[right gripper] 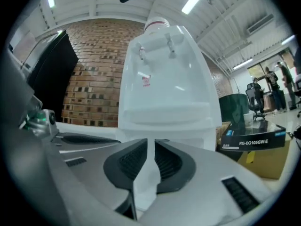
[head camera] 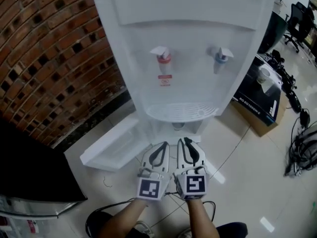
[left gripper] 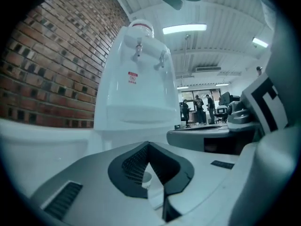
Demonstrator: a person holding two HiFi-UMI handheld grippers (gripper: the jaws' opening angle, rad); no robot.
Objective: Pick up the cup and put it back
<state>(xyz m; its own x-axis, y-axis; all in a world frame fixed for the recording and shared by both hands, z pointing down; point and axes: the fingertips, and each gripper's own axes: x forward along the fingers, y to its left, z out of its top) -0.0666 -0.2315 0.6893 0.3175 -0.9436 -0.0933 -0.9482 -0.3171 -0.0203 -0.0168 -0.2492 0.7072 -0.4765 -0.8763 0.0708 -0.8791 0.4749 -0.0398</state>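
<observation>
Both grippers are held side by side, low in front of a white water dispenser [head camera: 183, 43], just below its drip tray [head camera: 182, 112]. My left gripper [head camera: 163, 145] is shut, its black pads [left gripper: 136, 161] meeting at the tips with nothing gripped. Through the gap below those tips a small white round thing [left gripper: 146, 177] shows; I cannot tell if it is a cup. The jaws of my right gripper [head camera: 184, 141] stand a narrow slit apart, and only the dispenser [right gripper: 164, 88] shows between them. A white cup [head camera: 264, 75] stands on a black box at the right, far from both grippers.
A brick wall [head camera: 44, 58] runs along the left. The dispenser's white lower door [head camera: 111, 145] lies swung open to the left of the grippers. A black box on a cardboard carton [head camera: 257, 100] sits at the right, with cables [head camera: 302, 148] beyond. A black cabinet [head camera: 29, 167] stands at the near left.
</observation>
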